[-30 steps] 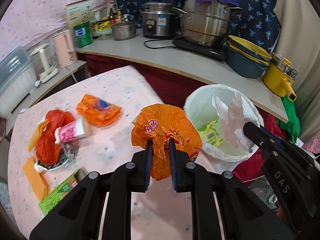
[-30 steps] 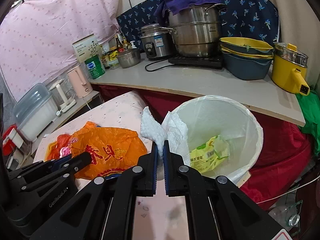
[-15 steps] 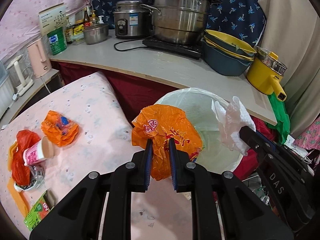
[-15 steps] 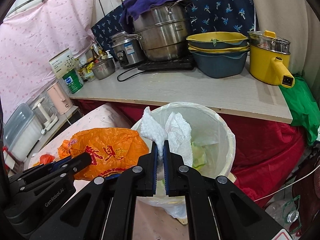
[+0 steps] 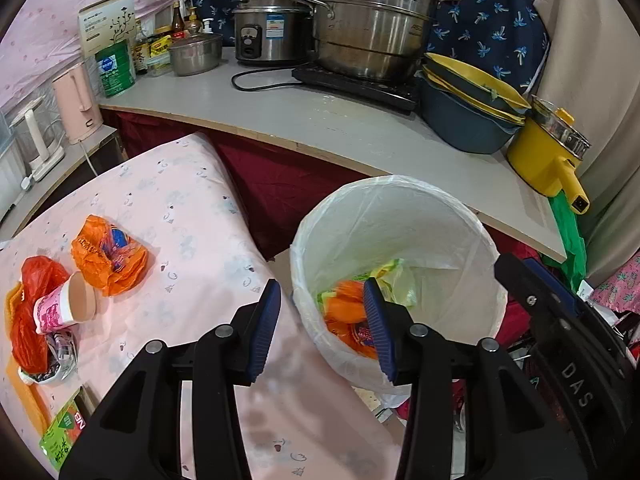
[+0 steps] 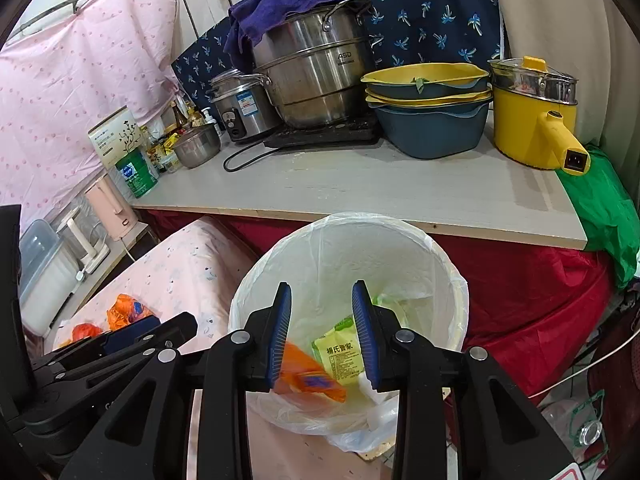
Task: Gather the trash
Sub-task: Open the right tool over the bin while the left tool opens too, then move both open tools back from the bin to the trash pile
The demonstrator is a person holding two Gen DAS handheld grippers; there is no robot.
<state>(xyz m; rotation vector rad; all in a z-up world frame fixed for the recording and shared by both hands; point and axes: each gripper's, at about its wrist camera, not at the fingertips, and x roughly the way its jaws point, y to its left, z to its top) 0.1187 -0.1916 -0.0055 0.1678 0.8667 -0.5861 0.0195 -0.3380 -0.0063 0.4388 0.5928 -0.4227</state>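
Over the lined trash bin [image 6: 448, 280] off the pink counter's [image 5: 192, 208] right edge, both tongs, left [image 5: 322, 328] and right [image 6: 322, 334], gape empty; orange wrapper [image 5: 348, 320] lies inside. I'd lift clear before returning for the cup [image 5: 66, 308].

We note: thin translucent plastic liner [image 6: 436, 264], crinkled; glossy orange plastic bag [image 5: 108, 256]; shiny steel steamer pot [image 6: 316, 80]; matt painted-wood counter [image 6: 360, 188]; soft purple cloth [image 6: 276, 4]; paper cup [image 5: 66, 308].
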